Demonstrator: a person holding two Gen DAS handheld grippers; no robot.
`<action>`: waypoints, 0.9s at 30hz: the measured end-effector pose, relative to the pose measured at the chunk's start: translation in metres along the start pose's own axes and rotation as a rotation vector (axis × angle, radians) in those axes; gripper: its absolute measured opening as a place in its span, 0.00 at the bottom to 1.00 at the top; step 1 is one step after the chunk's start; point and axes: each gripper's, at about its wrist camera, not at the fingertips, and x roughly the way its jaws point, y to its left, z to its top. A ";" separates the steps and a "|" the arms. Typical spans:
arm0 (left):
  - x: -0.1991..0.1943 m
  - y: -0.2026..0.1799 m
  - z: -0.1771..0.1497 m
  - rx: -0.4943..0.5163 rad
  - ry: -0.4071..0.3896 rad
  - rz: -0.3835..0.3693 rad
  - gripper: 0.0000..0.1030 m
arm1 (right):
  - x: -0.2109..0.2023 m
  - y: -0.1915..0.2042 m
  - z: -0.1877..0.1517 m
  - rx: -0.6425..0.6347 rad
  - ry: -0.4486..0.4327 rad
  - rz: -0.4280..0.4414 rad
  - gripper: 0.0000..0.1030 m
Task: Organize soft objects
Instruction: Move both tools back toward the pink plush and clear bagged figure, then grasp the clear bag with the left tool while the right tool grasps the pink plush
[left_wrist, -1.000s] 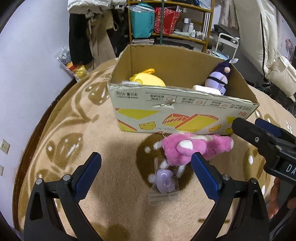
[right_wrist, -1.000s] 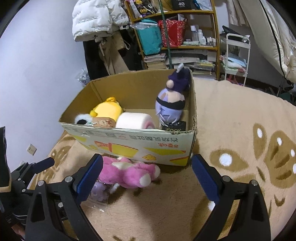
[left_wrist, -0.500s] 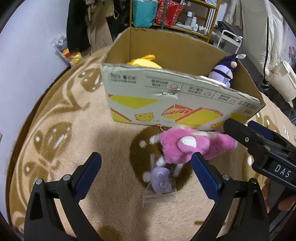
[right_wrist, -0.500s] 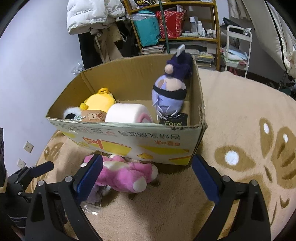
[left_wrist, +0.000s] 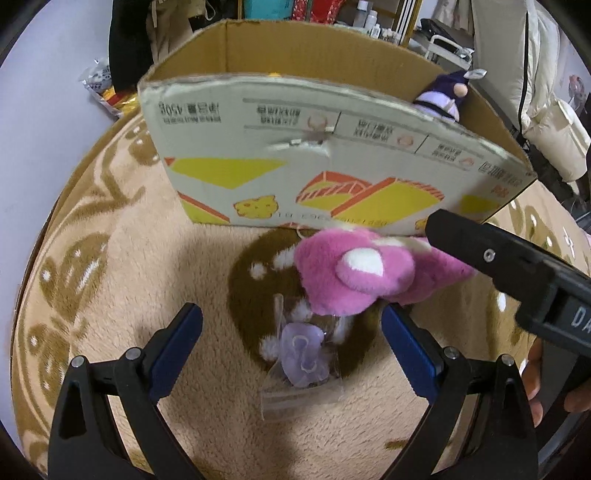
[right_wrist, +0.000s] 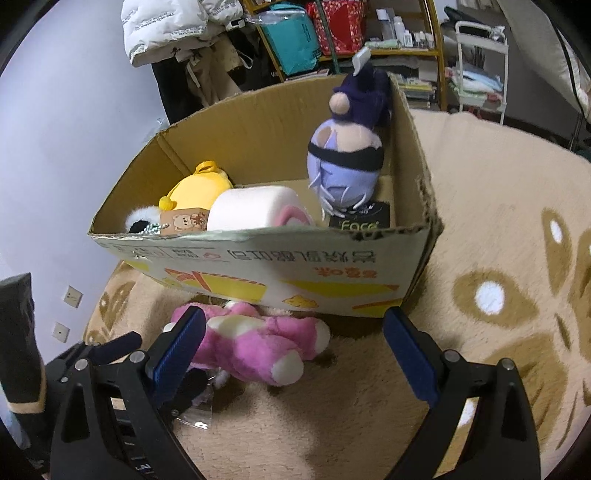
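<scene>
A pink plush toy (left_wrist: 354, 273) with white paw pads lies on the beige carpet (left_wrist: 122, 266), pressed against the front wall of an open cardboard box (left_wrist: 295, 155). Just in front of it, touching its lower edge, lies a small lilac plush (left_wrist: 303, 350) sealed in a clear plastic bag; both rest on a dark brown patch of the carpet pattern.

The left gripper (left_wrist: 291, 345) hangs low over the bagged plush with its blue-padded fingers spread wide on either side of it, holding nothing. The right gripper (right_wrist: 293, 345) is likewise wide open and empty, its fingers framing the pink toy's feet (right_wrist: 284, 369) and the bare carpet beside them; in the left wrist view its black body reaches in from the right edge, showing the white letters "DA", with part of a hand (left_wrist: 535, 380) behind it.

The box front carries upside-down print: "450g" near its left corner, rows of Chinese characters too blurred to read, and yellow and orange graphics. Inside sit a purple-hatted lavender doll (right_wrist: 347, 162) upright in the right rear corner, a white-and-pink roll cushion (right_wrist: 255, 212), a yellow plush (right_wrist: 199, 188), a tag with a bear drawing (right_wrist: 184, 221), and a black packet reading "Face" (right_wrist: 360, 219).

Behind the box stand a yellow shelf rack (right_wrist: 369, 33) with a teal bag and red bag, and a white puffer jacket (right_wrist: 166, 29) hangs by the wall.
</scene>
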 end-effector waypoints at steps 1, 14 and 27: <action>0.002 0.001 0.000 -0.002 0.011 0.006 0.94 | 0.002 0.000 -0.001 0.007 0.011 0.013 0.98; 0.029 0.009 -0.004 -0.022 0.111 0.075 0.82 | 0.022 0.007 -0.006 0.021 0.086 0.089 0.98; 0.015 0.016 -0.007 -0.104 0.104 -0.044 0.77 | 0.017 0.023 -0.011 -0.009 0.067 0.112 0.98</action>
